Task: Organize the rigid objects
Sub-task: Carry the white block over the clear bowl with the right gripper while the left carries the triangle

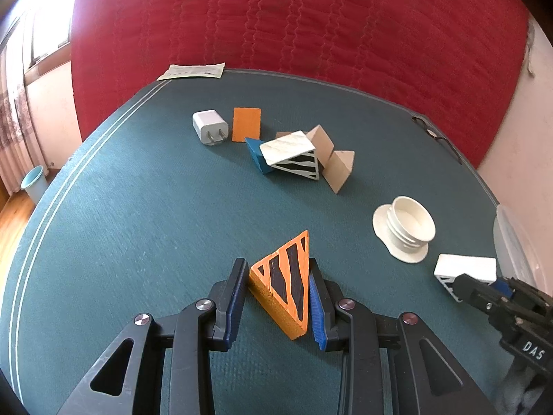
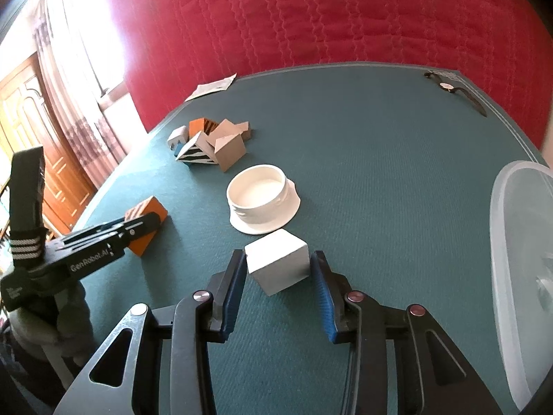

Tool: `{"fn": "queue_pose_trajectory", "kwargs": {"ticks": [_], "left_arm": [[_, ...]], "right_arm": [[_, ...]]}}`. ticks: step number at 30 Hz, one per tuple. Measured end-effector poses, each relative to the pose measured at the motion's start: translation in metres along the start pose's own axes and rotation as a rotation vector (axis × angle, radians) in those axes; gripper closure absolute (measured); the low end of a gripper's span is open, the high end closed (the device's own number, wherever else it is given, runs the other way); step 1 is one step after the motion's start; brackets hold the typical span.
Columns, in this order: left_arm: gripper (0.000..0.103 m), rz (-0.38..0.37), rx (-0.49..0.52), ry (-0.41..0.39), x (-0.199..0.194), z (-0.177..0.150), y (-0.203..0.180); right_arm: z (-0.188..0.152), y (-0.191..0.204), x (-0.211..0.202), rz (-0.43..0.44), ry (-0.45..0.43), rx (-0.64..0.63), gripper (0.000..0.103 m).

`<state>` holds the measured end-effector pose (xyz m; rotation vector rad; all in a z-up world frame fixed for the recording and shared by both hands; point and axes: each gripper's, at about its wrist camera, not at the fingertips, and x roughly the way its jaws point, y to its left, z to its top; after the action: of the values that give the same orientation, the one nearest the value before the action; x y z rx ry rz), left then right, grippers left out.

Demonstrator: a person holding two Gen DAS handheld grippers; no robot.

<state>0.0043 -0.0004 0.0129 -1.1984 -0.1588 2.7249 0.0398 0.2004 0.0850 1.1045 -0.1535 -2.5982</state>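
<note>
1. Two grippers were at work on the green felt-like table (image 1: 121, 207). The left gripper (image 1: 279, 278) was pinched on an orange wedge (image 1: 285, 283) with black painted stripes, its blue ribbed pads pressed against both slanted sides.

2. The right gripper (image 2: 278, 275) straddled a white block (image 2: 278, 264). Its left pad looked to be touching the block, while a thin gap showed at the right pad, so the jaws were not yet clamped on it.

3. Risk, left: the wedge tapered away from the tool, and pads squeezing sloped painted faces could have squirted it forward out of the grip, in my judgement.

4. Risk, right: the block sat turned, corner toward the tool. Closing on it could have twisted it or nudged it ahead into the white ribbed cap (image 2: 262, 200) just beyond the fingertips.

5. Risk, shared: the grippers worked near each other, the left one lying off the right tool's left side, so a careless sweep could have knocked one against the other.

6. Materials: the wedge looked like rough painted wood with a grainy edge; the block was matte white and sharp-cornered, with a black-striped end face in the left wrist view.

7. Far ahead of both tools lay a heap of blocks (image 1: 300, 155), a white charger (image 1: 210, 127) and an orange tile (image 1: 246, 125). A translucent plastic lid (image 2: 518, 259) curved at the right tool's right side.
</note>
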Motion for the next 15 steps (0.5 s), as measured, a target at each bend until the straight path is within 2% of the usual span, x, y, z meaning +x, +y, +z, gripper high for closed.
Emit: {"fn": "queue_pose_trajectory", "kwargs": {"ticks": [8,15], "left_arm": [[0.069,-0.032,0.013,0.023,-0.004,-0.004,-0.015],[0.069,-0.043,0.052,0.004,-0.015,0.001,-0.034]], "right_arm": [[0.001,-0.013,-0.02,0.008,-0.035,0.035,0.064],[0.005,-0.03,-0.043,-0.016,-0.088,0.056,0.064]]}}
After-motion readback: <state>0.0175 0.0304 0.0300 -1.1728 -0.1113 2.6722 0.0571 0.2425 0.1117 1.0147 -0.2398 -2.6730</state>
